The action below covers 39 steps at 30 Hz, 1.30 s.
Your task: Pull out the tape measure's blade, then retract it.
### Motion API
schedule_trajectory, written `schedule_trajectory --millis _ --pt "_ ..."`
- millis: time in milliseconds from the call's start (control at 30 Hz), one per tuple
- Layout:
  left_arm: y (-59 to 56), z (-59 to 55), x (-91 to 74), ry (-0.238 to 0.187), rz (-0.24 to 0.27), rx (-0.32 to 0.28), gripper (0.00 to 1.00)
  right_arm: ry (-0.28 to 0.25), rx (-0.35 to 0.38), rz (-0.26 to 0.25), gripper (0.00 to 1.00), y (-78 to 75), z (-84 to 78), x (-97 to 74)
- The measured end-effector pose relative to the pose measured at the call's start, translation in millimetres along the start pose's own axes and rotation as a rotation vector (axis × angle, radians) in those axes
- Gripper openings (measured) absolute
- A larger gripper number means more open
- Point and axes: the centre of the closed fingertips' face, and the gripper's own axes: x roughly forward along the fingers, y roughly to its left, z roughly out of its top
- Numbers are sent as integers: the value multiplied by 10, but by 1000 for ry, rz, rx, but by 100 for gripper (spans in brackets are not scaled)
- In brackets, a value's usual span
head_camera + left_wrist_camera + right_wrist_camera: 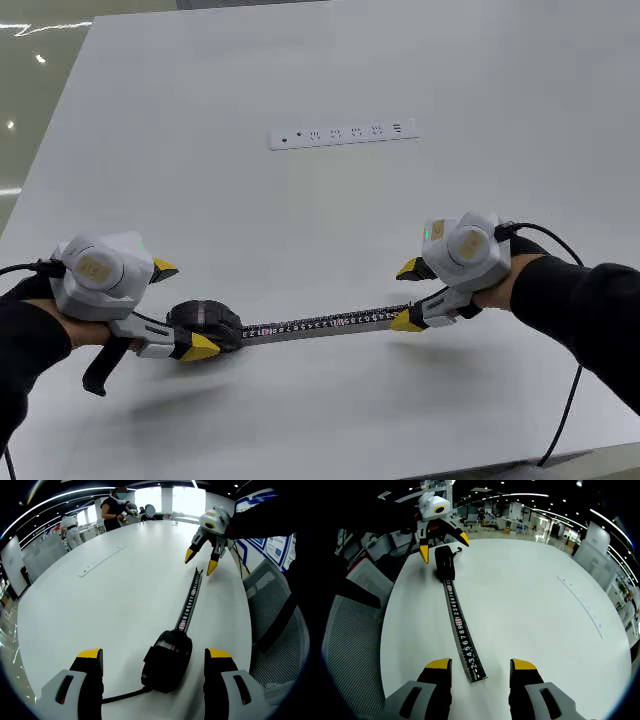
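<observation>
White desk [320, 60] carries our tape measure [167, 660], its blade [461, 635] lying drawn out flat. Our left claw [154, 654] straddles it wide open, probably as a brace. Our right claw [481, 664] gapes around the blade's tip, gripping nothing.

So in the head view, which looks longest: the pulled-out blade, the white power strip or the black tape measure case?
Longest, not ranked: the blade and the power strip look nearly alike in length, and the strip lies farther from the camera.
Shortest: the tape measure case, clearly.
</observation>
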Motion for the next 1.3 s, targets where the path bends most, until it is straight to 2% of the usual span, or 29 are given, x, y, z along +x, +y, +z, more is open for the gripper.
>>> schedule_trajectory --millis 67,100,167,233,267,400,500,533,600,733,767,800,867,967,1067,1200,1300 --pt "13 -5 -2 -13 17 -3 82 3 79 -3 48 24 -38 -28" --pt "52 6 -1 -26 44 3 88 -1 86 -7 50 22 -42 -40" --pt "48 -16 -21 -24 46 -23 90 -18 99 -46 53 -10 -48 -88" --pt "42 -15 -46 -41 53 -48 94 -48 162 -51 55 13 -41 -127" --pt "58 -21 -66 -48 78 -68 96 -78 168 -74 58 8 -16 -165" --pt "35 -54 -102 -69 78 -119 99 -113 189 -105 65 61 -49 -260" --pt "32 -88 -137 -80 100 -136 99 -145 226 -135 68 65 -85 -337" --pt "29 -64 -160 -105 107 -146 99 -145 225 -153 71 72 -118 -370" --pt "37 -72 -196 -120 130 -163 99 -161 244 -171 78 73 -160 -422" --pt "36 -110 -255 -149 160 -206 99 -172 275 -209 82 47 -237 -537" --pt "16 -119 -271 -160 158 -226 99 -185 288 -249 86 -6 -257 -584" --pt "-14 -113 -277 -175 148 -240 99 -190 288 -252 89 -12 -272 -603" --pt "30 -150 -320 -181 206 -225 99 -186 298 -267 92 -24 -328 -655" --pt "4 -173 -359 -200 214 -259 99 -187 314 -278 92 -14 -428 -701" --pt "-62 -186 -385 -222 201 -273 99 -187 318 -276 95 54 -524 -726" --pt "-74 -259 -412 -217 233 -274 99 -167 338 -274 99 141 -668 -779" --pt "-58 -312 -444 -206 269 -282 99 -164 346 -279 99 132 -759 -850"
